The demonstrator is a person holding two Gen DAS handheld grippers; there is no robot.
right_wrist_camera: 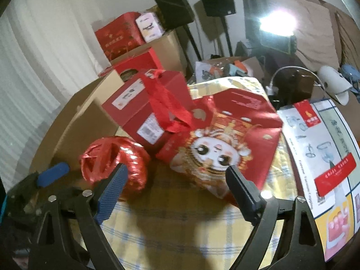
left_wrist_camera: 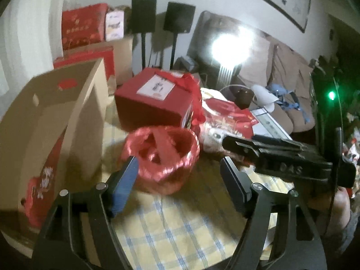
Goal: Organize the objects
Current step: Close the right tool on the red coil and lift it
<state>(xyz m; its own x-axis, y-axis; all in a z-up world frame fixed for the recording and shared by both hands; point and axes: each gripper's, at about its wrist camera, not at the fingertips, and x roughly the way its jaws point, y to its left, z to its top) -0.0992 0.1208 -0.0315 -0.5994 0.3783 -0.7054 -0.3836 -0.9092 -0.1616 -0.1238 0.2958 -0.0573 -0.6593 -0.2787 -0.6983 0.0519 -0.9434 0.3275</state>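
Observation:
A roll of shiny red plastic string (left_wrist_camera: 162, 157) lies on the yellow and blue checked tablecloth (left_wrist_camera: 180, 229). My left gripper (left_wrist_camera: 180, 177) is open around its near side; the left pad is at the roll's edge and the right pad stands clear of it. In the right wrist view the same roll (right_wrist_camera: 114, 159) lies to the left of my open right gripper (right_wrist_camera: 177, 184), which has nothing between its fingers. Just beyond it lies a red gift box with a cartoon face (right_wrist_camera: 225, 144). A red box tied with red ribbon (right_wrist_camera: 153, 112) stands behind the roll.
A large open cardboard box (left_wrist_camera: 56, 121) stands at the table's left. A white printed box (right_wrist_camera: 319, 157) lies at the right. The right gripper's black fingers (left_wrist_camera: 247, 148) reach in from the right. Stacked red boxes (left_wrist_camera: 83, 24), two speakers on stands and a sofa (left_wrist_camera: 281, 72) are behind.

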